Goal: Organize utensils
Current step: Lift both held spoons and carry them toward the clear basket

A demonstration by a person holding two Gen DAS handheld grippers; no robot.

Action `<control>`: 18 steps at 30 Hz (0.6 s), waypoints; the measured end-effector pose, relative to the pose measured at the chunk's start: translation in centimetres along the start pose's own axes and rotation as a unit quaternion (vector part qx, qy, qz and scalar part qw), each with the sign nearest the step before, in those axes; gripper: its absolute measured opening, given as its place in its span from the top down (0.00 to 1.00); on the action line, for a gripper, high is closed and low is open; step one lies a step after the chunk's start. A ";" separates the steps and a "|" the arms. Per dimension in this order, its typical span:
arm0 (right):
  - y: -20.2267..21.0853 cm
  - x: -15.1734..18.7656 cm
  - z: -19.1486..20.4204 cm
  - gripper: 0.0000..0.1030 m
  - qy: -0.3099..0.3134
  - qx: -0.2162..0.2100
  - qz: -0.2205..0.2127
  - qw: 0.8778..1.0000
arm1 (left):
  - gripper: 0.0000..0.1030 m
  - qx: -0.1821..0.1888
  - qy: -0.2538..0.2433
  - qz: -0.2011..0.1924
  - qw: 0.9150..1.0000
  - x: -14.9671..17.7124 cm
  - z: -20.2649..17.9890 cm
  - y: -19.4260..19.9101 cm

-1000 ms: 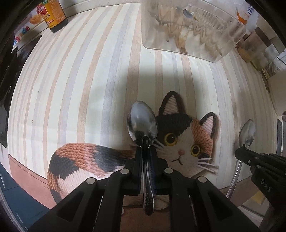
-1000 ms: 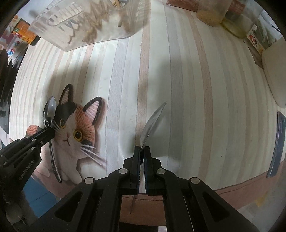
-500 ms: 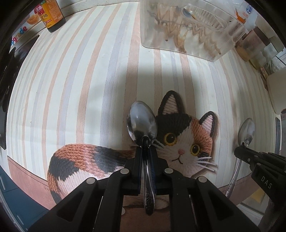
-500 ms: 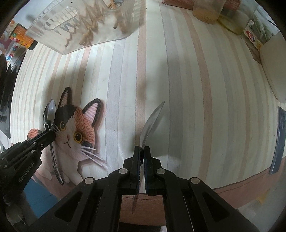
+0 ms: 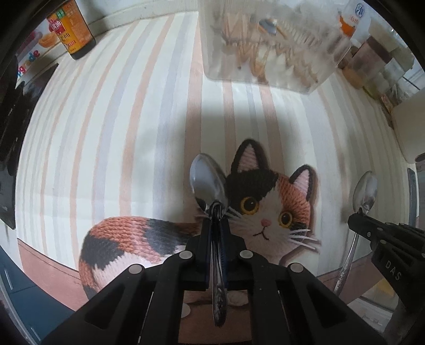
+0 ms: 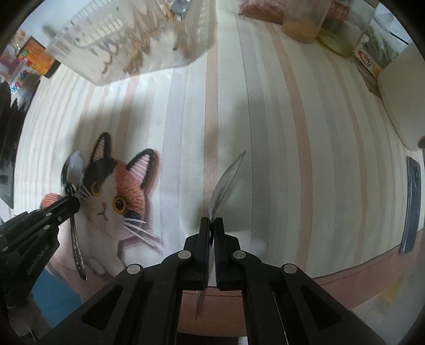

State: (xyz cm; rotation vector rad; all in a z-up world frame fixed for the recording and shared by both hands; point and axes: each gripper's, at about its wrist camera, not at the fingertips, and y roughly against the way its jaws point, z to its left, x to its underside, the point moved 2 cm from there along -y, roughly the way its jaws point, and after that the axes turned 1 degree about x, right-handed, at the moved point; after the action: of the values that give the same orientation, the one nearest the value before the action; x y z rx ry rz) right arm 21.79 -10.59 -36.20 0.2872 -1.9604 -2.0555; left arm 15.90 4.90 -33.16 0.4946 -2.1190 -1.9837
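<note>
The polished steel spoon with the patterned handle is pinched by its neck in the left gripper, bowl pointing away from the camera, held above the striped tablecloth beside the ear of the printed calico cat. Its jaws have just been closing a touch tighter, with the spoon's neck between them, and they now press firmly on it. Compared with a second ago the spoon sits the same way in the grip; the cat and stripes look only slightly shifted, and the far items sit a little lower in the left view.

The right gripper is clamped on a second steel spoon, seen edge-on from its own camera so the bowl looks like a thin blade slanting up to the right. From the left camera its rounded bowl shows plainly, the handle trailing down past the table edge. This grip looks just as it did a second ago.

At the far side of the table stands the clear plastic utensil holder with wooden chopsticks inside. Left of it stands a dark sauce bottle with an orange label; jars crowd the right far corner. A dark flat phone-like slab lies near the right table edge.
</note>
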 end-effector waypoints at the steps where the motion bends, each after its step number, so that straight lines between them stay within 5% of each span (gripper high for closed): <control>1: 0.5 0.0 0.0 0.97 -0.001 -0.003 -0.005 1.000 | 0.98 0.000 -0.001 -0.005 1.000 -0.1 0.0 0.4; 18: 7.0 -1.3 0.1 0.98 -0.005 -0.053 -0.057 0.997 | 1.00 0.027 0.025 -0.070 0.997 -2.6 3.0 7.0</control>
State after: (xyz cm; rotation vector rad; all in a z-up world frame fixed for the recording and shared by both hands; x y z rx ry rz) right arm 23.43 -10.34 -29.26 0.3735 -1.8728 -2.2269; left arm 16.47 8.97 -26.19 0.7140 -2.1671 -1.9677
